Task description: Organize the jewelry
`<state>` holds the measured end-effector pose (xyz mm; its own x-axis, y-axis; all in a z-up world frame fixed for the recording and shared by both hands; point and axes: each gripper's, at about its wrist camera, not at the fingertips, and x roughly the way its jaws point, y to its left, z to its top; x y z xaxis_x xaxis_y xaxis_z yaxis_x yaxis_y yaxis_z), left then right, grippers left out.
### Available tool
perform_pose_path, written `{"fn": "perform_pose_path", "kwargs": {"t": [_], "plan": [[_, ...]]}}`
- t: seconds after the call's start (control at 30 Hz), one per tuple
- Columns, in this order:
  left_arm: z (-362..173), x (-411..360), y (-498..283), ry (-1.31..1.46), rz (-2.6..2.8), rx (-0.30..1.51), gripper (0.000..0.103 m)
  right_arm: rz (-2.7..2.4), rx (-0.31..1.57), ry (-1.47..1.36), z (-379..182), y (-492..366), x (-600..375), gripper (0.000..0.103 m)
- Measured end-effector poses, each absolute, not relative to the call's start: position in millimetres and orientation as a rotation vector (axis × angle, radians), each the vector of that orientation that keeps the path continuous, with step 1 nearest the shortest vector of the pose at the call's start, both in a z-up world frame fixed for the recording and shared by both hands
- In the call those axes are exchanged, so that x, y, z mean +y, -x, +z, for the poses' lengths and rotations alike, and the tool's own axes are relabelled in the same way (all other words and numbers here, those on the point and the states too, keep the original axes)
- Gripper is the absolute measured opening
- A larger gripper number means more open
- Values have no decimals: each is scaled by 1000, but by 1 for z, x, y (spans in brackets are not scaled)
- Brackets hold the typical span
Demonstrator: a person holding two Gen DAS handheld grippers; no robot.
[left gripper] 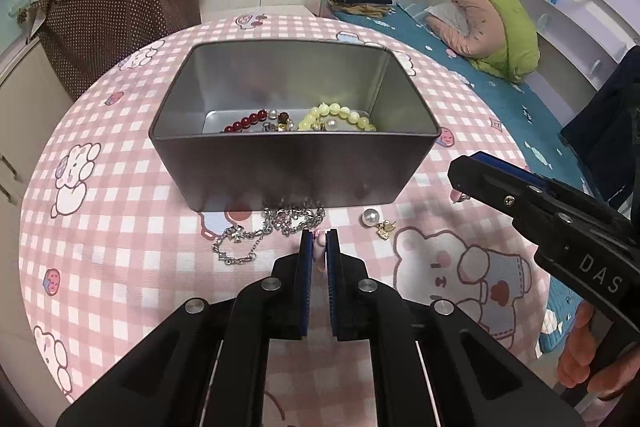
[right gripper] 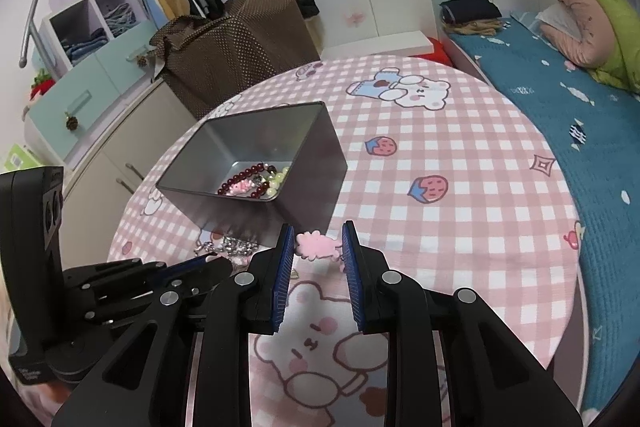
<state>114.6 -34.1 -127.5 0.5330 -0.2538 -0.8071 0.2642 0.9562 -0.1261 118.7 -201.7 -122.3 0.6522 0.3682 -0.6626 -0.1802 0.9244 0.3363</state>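
Soft, even indoor light fills both views, bright enough for clear colours. The metal tin [left gripper: 292,163] is the landmark: its inner walls show a dull sheen without hard glare, and a faint shadow falls on the checked tablecloth [left gripper: 120,227] just in front of it. Around the tin focus is sharp; far from it, straight lines bow strongly and black vignetting darkens the corners.
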Motion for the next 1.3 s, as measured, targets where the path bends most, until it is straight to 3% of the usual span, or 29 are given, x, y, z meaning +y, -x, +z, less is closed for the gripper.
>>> {"fn": "perform_pose_path", "kwargs": {"t": [0.97, 1.3], "plan": [[-39, -7, -132, -4, -283, 729, 6, 398, 646, -135, -50, -126, -166, 25], [-38, 0, -174, 15, -361, 782, 6, 457, 695, -129, -52, -165, -155, 27]]}}
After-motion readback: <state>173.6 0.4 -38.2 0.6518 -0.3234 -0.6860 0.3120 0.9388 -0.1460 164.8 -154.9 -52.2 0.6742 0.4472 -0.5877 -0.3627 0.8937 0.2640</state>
